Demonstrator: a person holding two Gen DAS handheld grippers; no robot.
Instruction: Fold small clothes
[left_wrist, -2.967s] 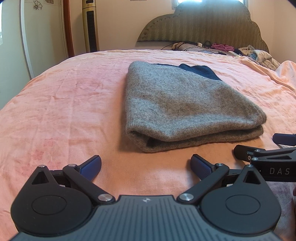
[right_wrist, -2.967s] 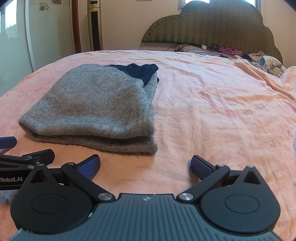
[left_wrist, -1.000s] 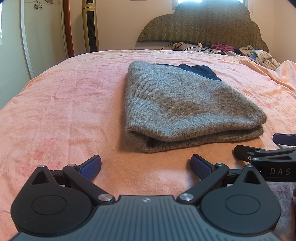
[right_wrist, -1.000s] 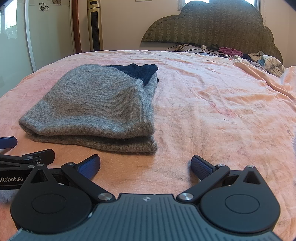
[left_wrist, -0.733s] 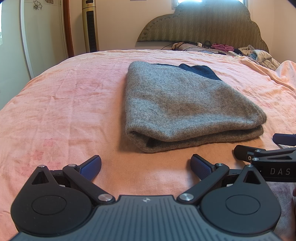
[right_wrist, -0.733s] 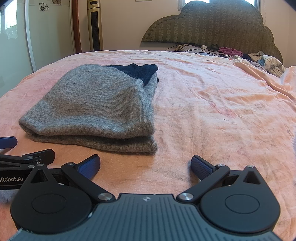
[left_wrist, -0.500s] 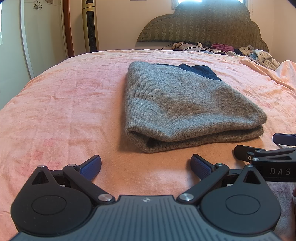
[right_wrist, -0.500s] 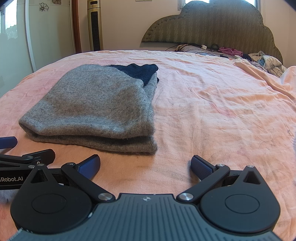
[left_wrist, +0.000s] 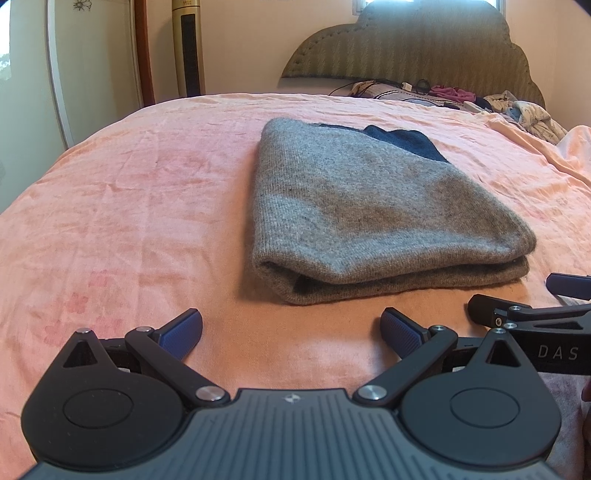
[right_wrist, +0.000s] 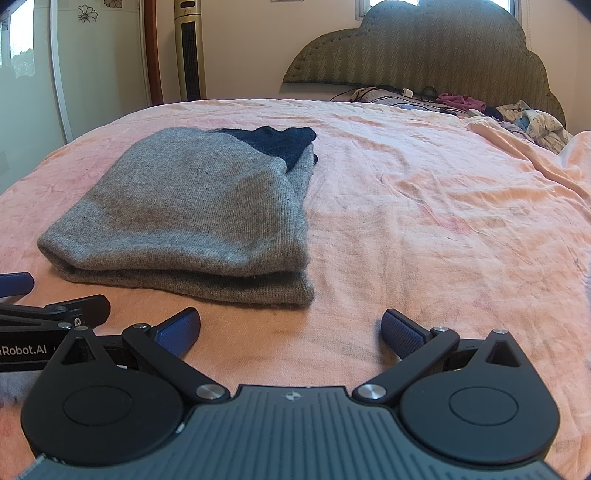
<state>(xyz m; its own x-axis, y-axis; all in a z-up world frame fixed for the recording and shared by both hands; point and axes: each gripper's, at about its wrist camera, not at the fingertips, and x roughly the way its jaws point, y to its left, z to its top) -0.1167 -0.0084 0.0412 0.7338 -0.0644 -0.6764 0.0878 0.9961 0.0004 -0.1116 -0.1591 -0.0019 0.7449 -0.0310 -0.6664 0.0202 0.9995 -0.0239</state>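
The grey sweater (left_wrist: 369, 218) lies folded flat on the pink bedspread (left_wrist: 129, 206), near the middle of the bed, its doubled fold edge facing both cameras and a dark blue part (left_wrist: 404, 142) showing at its far end. In the left wrist view, wide bare bedspread runs from the sweater's left edge out to the left side of the bed, and a narrow strip of sheet separates the near fold from the fingers. The left gripper (left_wrist: 291, 330) sits low over that strip, its blue-padded fingers (left_wrist: 181, 332) spread wide, holding nothing and touching no cloth. Just beside it, at the right edge of that view, the right gripper (left_wrist: 532, 306) comes in from the side.

In the right wrist view the sweater (right_wrist: 192, 214) lies left of centre, and right of its edge the bedspread (right_wrist: 443, 221) is open, wrinkled room up to the bunched clothes (right_wrist: 532, 125) by the headboard (right_wrist: 424, 51). The right gripper (right_wrist: 291, 330) has its fingers (right_wrist: 400, 334) equally spread and empty, short of the sweater's near corner.
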